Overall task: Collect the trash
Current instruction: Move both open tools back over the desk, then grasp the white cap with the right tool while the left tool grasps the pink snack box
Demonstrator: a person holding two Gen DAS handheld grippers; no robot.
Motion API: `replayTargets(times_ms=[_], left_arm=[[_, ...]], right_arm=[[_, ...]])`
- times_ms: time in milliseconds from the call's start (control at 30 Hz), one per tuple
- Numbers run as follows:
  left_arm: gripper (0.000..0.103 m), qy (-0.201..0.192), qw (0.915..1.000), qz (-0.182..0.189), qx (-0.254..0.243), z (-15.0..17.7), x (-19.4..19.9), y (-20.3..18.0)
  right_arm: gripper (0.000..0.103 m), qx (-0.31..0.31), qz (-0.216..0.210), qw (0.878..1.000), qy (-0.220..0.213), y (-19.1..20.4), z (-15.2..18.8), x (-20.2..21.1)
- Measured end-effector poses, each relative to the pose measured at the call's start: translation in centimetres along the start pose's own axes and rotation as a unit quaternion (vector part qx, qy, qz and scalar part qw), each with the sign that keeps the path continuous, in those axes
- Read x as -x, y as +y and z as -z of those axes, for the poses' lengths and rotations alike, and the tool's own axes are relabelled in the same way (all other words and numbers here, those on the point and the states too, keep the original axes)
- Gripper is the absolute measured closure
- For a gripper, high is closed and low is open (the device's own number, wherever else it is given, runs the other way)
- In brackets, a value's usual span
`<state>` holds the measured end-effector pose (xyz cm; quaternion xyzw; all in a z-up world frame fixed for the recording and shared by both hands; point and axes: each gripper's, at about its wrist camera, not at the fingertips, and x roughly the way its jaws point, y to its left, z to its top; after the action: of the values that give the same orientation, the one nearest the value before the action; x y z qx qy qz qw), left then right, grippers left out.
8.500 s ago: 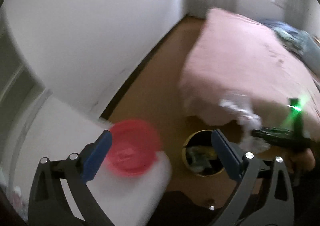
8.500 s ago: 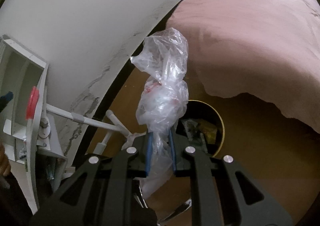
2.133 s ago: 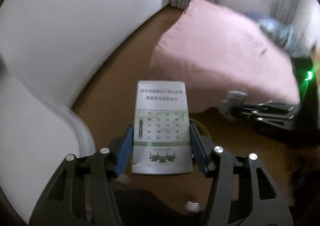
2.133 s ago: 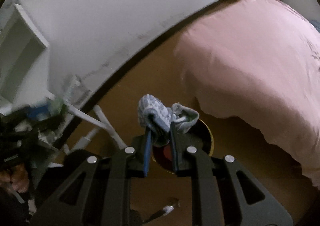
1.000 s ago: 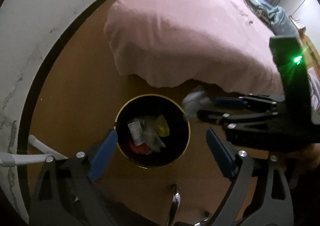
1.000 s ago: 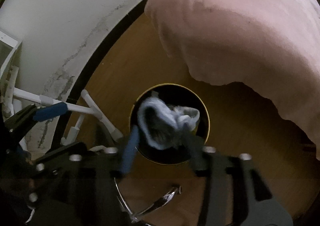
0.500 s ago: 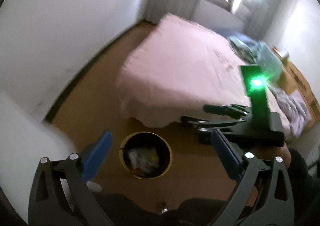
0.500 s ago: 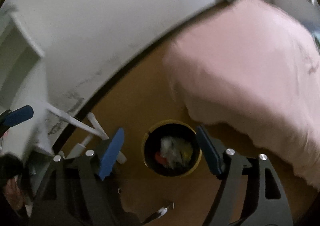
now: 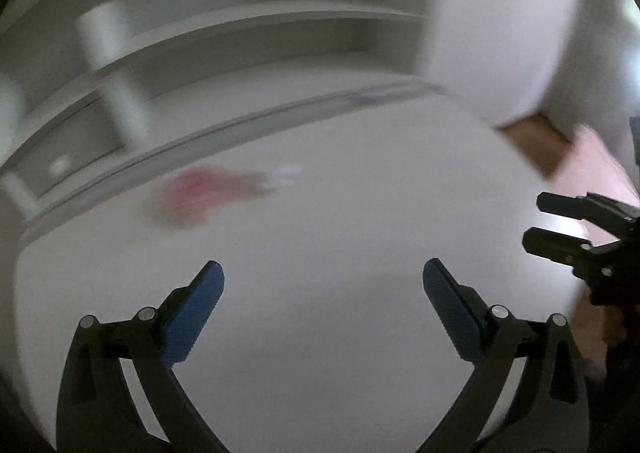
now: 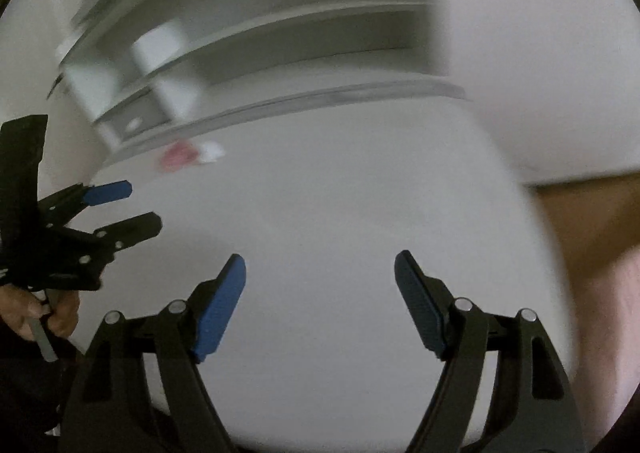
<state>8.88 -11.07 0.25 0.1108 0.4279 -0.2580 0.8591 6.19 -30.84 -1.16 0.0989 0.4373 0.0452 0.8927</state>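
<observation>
A blurred pink and white piece of trash (image 9: 208, 193) lies near the back edge of a white table (image 9: 340, 333); it also shows in the right wrist view (image 10: 188, 155). My left gripper (image 9: 322, 285) is open and empty over the table's front part. My right gripper (image 10: 320, 273) is open and empty too, over the same table. Each gripper shows in the other's view: the right one (image 9: 560, 225) at the right edge, the left one (image 10: 124, 209) at the left. The trash bin is out of view.
White shelves (image 9: 240, 37) with white pots or rolls (image 9: 104, 33) stand behind the table. A white wall (image 9: 500, 25) is at the right, with brown floor (image 9: 536, 145) and the pink bed (image 9: 596, 177) beyond the table's right edge.
Both grippers let their items go into the bin, opened, and swung up from the floor to face the white table and shelves. The view is motion-blurred.
</observation>
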Motion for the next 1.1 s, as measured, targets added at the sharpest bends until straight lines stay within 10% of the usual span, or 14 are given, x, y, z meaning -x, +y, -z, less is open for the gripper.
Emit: replayTargets(times_ms=[233,600,1100], left_arm=[[0.006,0.011,0.9966,-0.041,0.07,1.8,0.2,8.7],[0.006,0.029,0.999,-0.024,0.025,0.2,-4.9,10.4],[0.007,0.034,0.9993,-0.016,-0.001,-4.5,-11.1,10.4]], right_arm=[[0.035,0.104,-0.028,0.993,0.048,7.7,-6.9,-9.7],[0.064,0.147,-0.018,0.986,0.075,9.2,-10.8,-15.2],[0.072,0.089,-0.029,0.995,0.033,5.1,-6.7,-6.7]])
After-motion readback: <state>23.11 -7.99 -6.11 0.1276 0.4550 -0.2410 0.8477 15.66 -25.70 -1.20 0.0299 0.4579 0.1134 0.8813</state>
